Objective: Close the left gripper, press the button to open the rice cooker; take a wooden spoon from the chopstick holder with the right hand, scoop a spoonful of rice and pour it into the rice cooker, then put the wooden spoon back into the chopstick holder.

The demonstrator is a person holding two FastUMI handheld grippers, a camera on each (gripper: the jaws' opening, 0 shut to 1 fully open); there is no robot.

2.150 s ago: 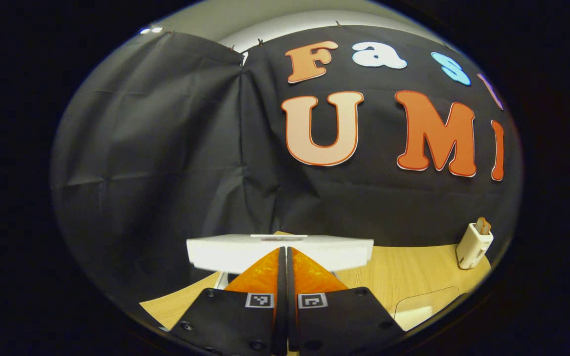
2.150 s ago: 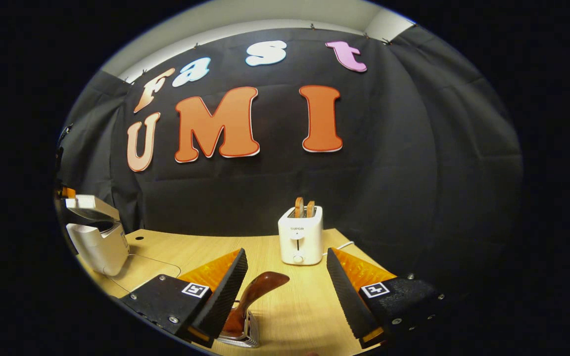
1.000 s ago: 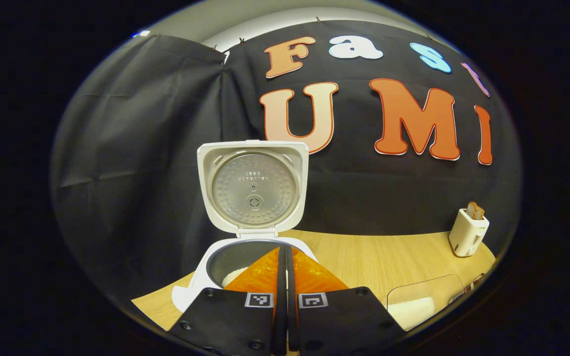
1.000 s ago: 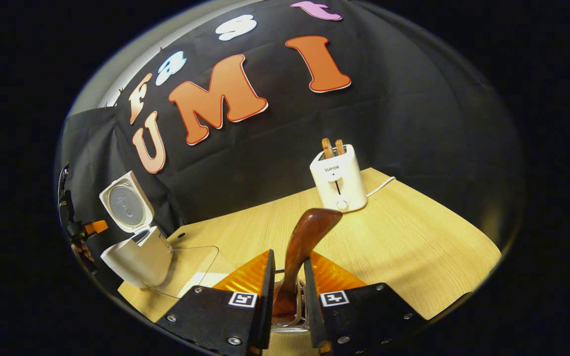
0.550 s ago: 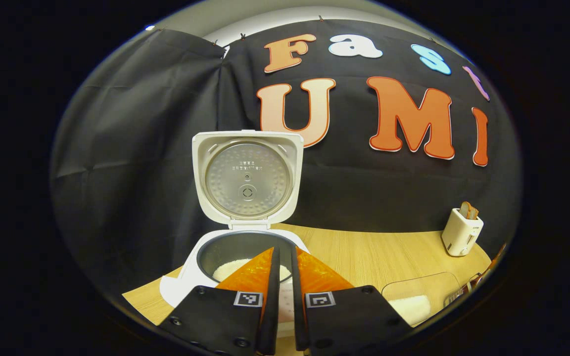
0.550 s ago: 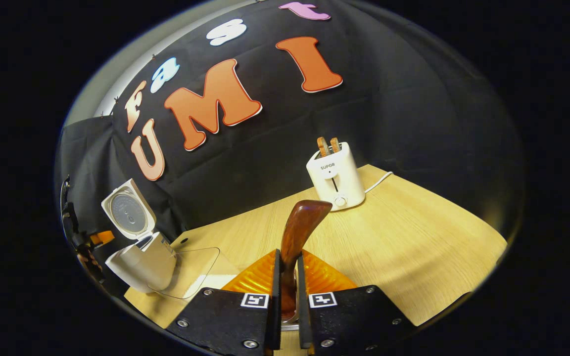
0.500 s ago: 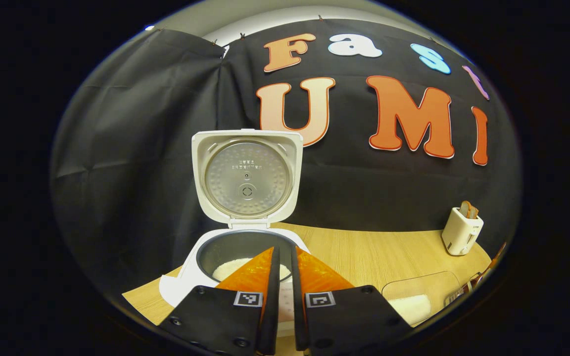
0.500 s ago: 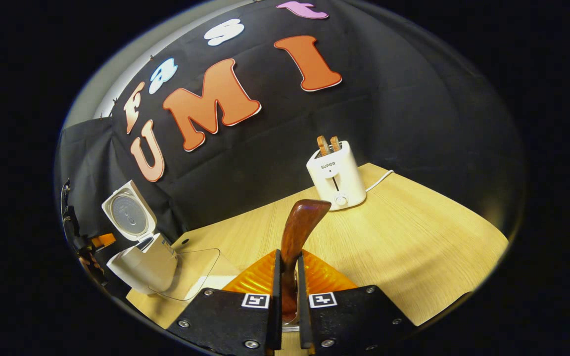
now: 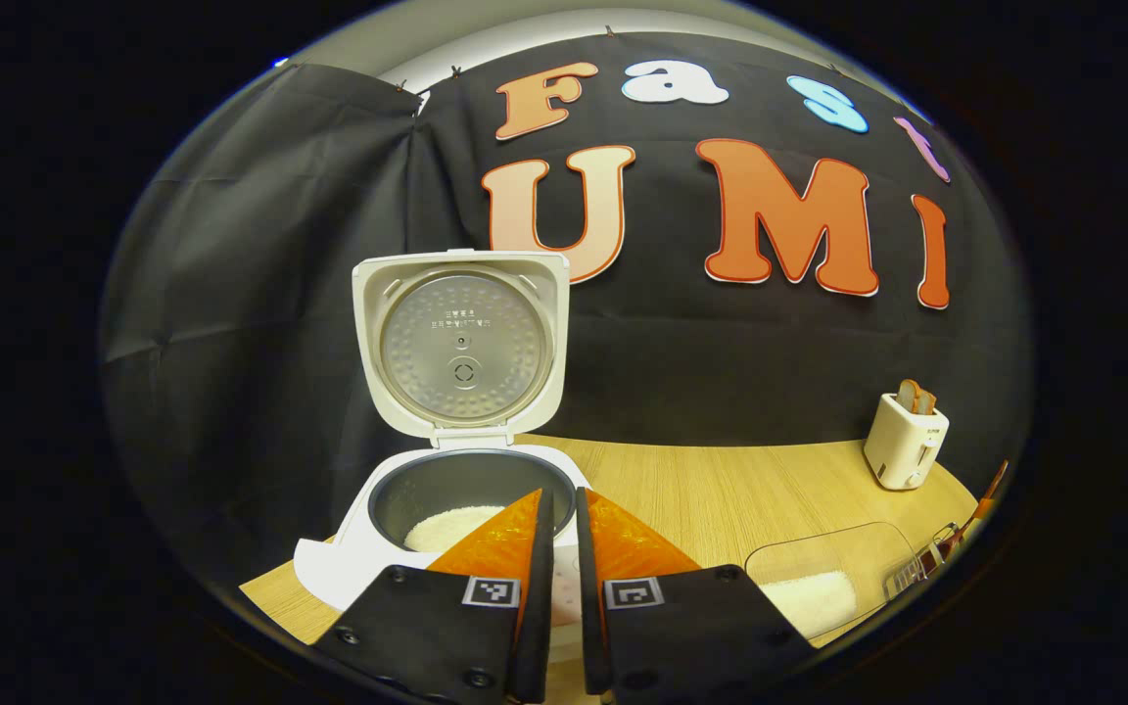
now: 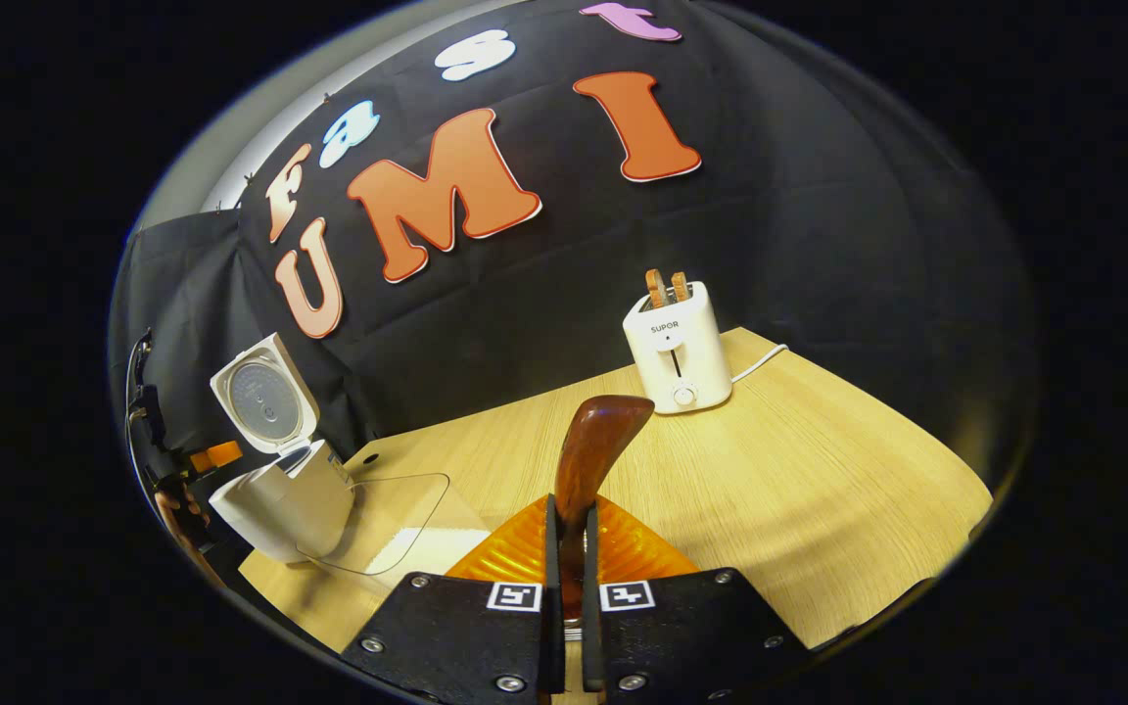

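The white rice cooker (image 9: 349, 548) stands open with its lid (image 9: 461, 343) upright and white rice in its pot (image 9: 442, 524). My left gripper (image 9: 562, 499) hovers just in front of the pot, its fingers drawn together with only a narrow slit and nothing between them. My right gripper (image 10: 569, 509) is shut on the handle of the dark wooden spoon (image 10: 603, 436), whose end sticks up past the fingertips. A sliver of the metal chopstick holder (image 10: 572, 634) shows under the fingers; the holder (image 9: 921, 568) also sits at the table's right edge. The cooker (image 10: 280, 494) is far left.
A clear container (image 9: 819, 587) with rice lies on the wooden table (image 9: 721, 499) between cooker and holder, and the container (image 10: 398, 534) shows beside the cooker. A white toaster (image 10: 677, 348) with toast stands at the back, its cord trailing right. A hand (image 10: 177, 504) holds the far gripper.
The cooker's lid swung fully open and my left gripper drew back a little. My right gripper closed on the spoon handle and stays shut on it.
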